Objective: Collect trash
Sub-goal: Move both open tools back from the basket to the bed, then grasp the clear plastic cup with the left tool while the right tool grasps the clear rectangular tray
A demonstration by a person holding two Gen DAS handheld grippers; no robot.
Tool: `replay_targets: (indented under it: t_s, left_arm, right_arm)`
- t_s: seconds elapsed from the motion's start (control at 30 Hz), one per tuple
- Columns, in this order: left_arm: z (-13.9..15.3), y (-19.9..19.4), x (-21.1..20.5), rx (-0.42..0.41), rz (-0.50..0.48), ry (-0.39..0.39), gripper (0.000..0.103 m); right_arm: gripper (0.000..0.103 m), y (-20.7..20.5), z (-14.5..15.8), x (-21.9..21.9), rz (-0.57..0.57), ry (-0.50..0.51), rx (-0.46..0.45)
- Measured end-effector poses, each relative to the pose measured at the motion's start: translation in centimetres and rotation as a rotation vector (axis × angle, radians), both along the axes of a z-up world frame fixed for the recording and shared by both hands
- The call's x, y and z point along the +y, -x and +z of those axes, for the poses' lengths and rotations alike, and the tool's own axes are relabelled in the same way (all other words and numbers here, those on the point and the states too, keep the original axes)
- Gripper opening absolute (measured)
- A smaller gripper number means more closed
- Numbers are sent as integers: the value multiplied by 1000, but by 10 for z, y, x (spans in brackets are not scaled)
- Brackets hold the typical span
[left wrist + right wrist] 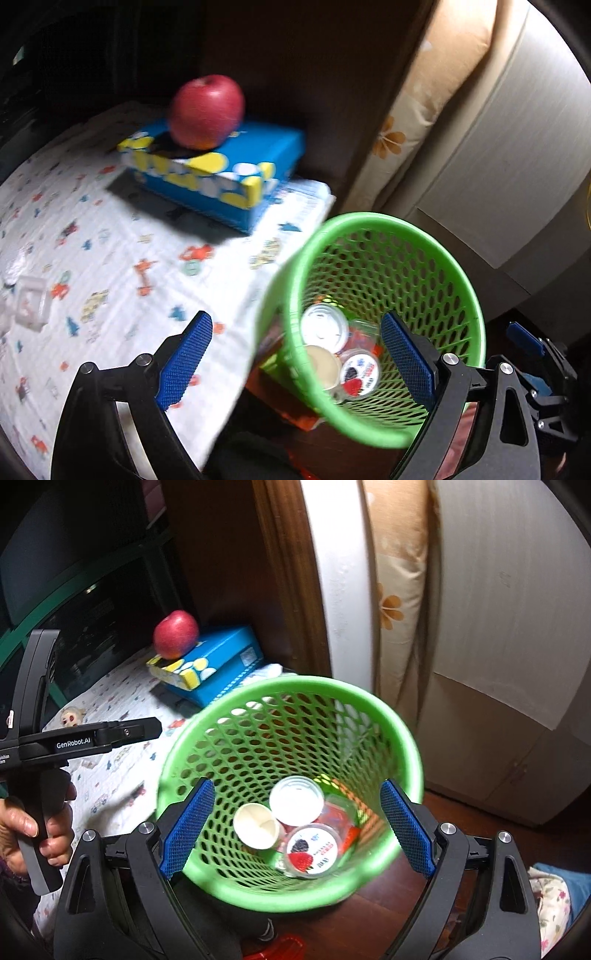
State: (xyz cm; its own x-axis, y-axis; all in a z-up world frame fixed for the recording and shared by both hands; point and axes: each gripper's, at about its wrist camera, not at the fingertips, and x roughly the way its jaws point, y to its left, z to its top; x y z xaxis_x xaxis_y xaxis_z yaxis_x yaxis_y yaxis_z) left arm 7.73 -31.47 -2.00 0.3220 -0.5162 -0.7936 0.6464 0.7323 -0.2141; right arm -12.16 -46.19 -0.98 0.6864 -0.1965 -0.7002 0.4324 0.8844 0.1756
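Observation:
A green mesh waste basket stands on the floor beside the table. Inside lie a white lid, a cream paper cup and a berry-printed tub; they also show in the left wrist view, with the tub lowest. My left gripper is open and empty, over the table edge and basket rim. My right gripper is open and empty, right above the basket mouth. A clear plastic piece lies on the cloth at the far left.
A red apple sits on a blue and yellow tissue box on the patterned tablecloth. A small doll lies on the cloth. A white cabinet and floral cushion stand on the right.

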Motion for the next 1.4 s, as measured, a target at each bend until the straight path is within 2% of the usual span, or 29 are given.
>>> replay_targets:
  t_s: [0.13, 0.6, 0.8, 0.9, 1.03, 1.1, 1.23, 1.4]
  left_arm:
    - [4, -14, 40, -34, 86, -23, 89]
    - [-1, -87, 185, -51, 406, -78, 89]
    - [-13, -134, 250, -17, 578, -110, 89]
    - [-20, -157, 274, 5, 632, -117, 89]
    - [-34, -184, 296, 58, 677, -110, 91]
    - [-45, -197, 299, 95, 669, -108, 91]
    - [-62, -214, 303, 125, 683, -134, 91]
    - [-77, -230, 309, 161, 699, -124, 91]
  right_arm:
    - [90, -26, 3, 23, 71, 3, 2]
    - [90, -123, -4, 113, 307, -6, 28]
    - [90, -159, -12, 146, 385, -16, 44]
    - [90, -175, -18, 162, 426, -16, 56]
    - [90, -197, -25, 180, 477, -13, 69]
    - [90, -209, -29, 188, 497, -15, 80]
    - [90, -231, -36, 201, 524, -12, 95]
    - [90, -256, -43, 210, 554, -18, 113]
